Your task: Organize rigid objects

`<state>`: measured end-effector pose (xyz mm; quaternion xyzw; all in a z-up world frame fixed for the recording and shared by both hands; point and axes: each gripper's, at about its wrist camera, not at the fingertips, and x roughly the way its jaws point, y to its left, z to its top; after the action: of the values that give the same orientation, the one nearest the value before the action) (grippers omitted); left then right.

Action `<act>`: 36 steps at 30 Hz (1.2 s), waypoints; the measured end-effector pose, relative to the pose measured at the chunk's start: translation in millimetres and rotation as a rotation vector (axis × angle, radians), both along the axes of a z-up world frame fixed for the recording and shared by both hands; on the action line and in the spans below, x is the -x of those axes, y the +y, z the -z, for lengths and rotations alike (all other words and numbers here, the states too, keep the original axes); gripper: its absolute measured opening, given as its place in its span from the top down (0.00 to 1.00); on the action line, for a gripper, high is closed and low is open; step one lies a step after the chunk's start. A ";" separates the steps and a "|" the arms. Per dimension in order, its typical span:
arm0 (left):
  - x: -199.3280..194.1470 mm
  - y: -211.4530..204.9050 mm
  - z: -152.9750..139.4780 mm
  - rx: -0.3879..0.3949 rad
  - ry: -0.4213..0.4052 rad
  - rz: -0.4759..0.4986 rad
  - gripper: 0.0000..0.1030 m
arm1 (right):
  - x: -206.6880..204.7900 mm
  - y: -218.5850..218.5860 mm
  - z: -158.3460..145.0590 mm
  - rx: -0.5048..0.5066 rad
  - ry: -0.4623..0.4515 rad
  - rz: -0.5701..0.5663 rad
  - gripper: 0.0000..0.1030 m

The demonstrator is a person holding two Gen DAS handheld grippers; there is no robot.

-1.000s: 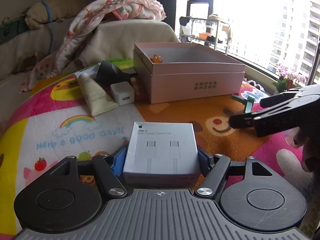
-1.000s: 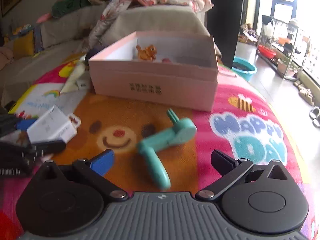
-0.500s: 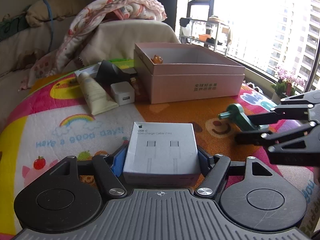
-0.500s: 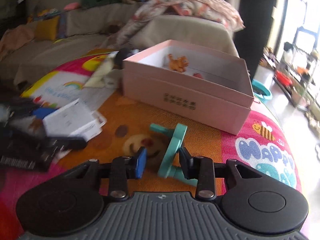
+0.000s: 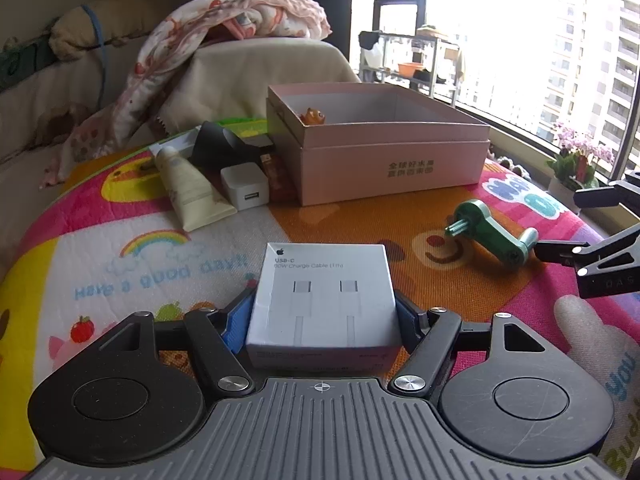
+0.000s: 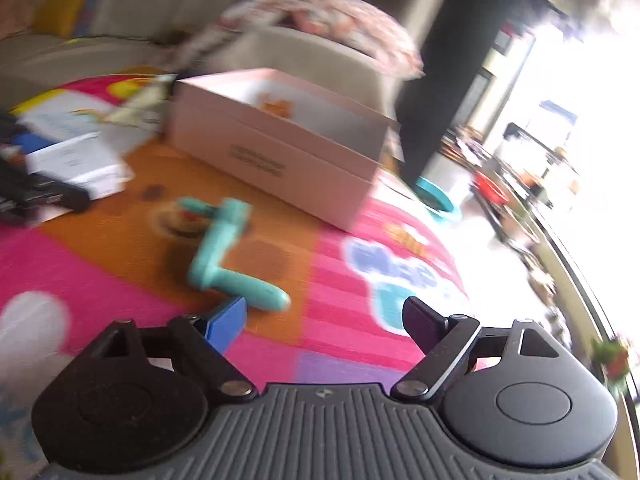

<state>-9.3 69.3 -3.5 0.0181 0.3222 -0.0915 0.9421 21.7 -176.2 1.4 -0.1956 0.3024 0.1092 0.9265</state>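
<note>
My left gripper [image 5: 324, 312] is shut on a white USB-C cable box [image 5: 324, 296], held low over the colourful mat. An open pink box [image 5: 384, 148] with a small orange figure [image 5: 313, 116] inside stands beyond it. A teal crank handle [image 5: 494, 234] lies on the mat to the right. My right gripper [image 6: 324, 320] is open and empty, just behind the crank handle [image 6: 226, 252], apart from it. The right wrist view is blurred. The right gripper also shows at the right edge of the left wrist view [image 5: 560, 240].
Left of the pink box [image 6: 276, 148] lie a cream tube [image 5: 190, 188], a white charger cube [image 5: 245, 189], a dark object [image 5: 216, 146] and a small orange-red packet [image 5: 278, 178]. A sofa with a blanket [image 5: 224, 40] stands behind. The mat's edge and a window are at right.
My right gripper had closed around the teal crank handle, then opened and pulled back to the right; the handle now lies flat on the mat. My left gripper has not moved.
</note>
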 end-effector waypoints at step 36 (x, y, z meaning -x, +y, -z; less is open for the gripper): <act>-1.3 1.5 0.0 -0.002 0.006 -0.006 0.26 | -49.0 36.8 -4.7 -0.336 0.186 0.038 0.31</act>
<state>-8.0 70.8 -3.5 0.0179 0.3252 -0.0886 0.9413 70.7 -139.4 6.1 -0.0216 0.3682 0.1581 0.9160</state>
